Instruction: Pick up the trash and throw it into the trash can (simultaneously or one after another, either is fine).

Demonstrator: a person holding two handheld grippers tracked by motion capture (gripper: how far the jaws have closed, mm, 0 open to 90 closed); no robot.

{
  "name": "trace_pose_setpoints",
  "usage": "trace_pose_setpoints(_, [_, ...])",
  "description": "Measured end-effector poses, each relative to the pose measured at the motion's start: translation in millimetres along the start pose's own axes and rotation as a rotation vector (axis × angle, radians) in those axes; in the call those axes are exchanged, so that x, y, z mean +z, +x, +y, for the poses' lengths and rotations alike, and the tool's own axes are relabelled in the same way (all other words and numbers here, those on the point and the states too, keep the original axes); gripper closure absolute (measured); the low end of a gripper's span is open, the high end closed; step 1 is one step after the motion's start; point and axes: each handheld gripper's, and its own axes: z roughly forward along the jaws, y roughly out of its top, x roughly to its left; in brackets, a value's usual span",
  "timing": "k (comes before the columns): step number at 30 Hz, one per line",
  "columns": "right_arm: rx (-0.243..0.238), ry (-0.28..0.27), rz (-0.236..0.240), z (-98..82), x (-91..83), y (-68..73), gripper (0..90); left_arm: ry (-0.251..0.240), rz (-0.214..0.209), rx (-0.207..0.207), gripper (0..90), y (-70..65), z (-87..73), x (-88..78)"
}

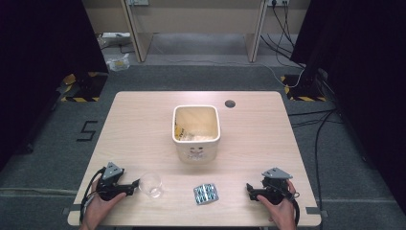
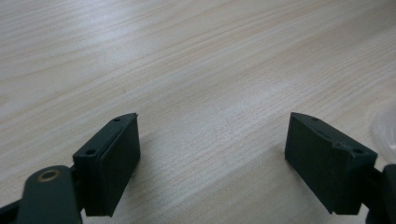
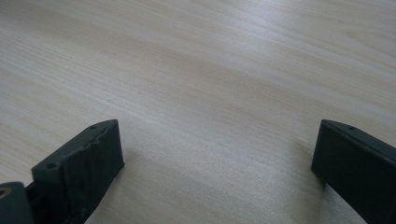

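The left gripper (image 1: 135, 184) rests wide open, holding nothing, right next to the clear plastic cup (image 1: 152, 184). The right gripper (image 1: 249, 188) is wide open too, empty, near the pill pack (image 1: 206, 193) on the table (image 1: 143, 120).

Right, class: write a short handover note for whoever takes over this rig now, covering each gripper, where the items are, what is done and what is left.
Left gripper: open, empty, low at the table's near left, beside the clear plastic cup.
Right gripper: open, empty, at the near right.
Blister pack: flat on the table between the grippers.
White bin: mid-table, some scraps inside.
Done: nothing picked up yet.
Left: probably cup and blister pack go into the bin; the cup is nearest the left gripper.
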Motion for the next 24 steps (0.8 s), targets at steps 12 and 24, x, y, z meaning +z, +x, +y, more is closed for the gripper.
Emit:
trace_pose_setpoints(12, [-0.005,0.002,0.001,0.4,0.3,-0.5,1.5,-0.008,-0.028,0.002,21.1,1.1,-0.2,-1.2])
trace_pose_setpoints(24, [-0.005,0.004,0.001,0.7,0.6,-0.6,1.1,-0.048,-0.09,-0.028,23.6,2.7,8.2,-13.8])
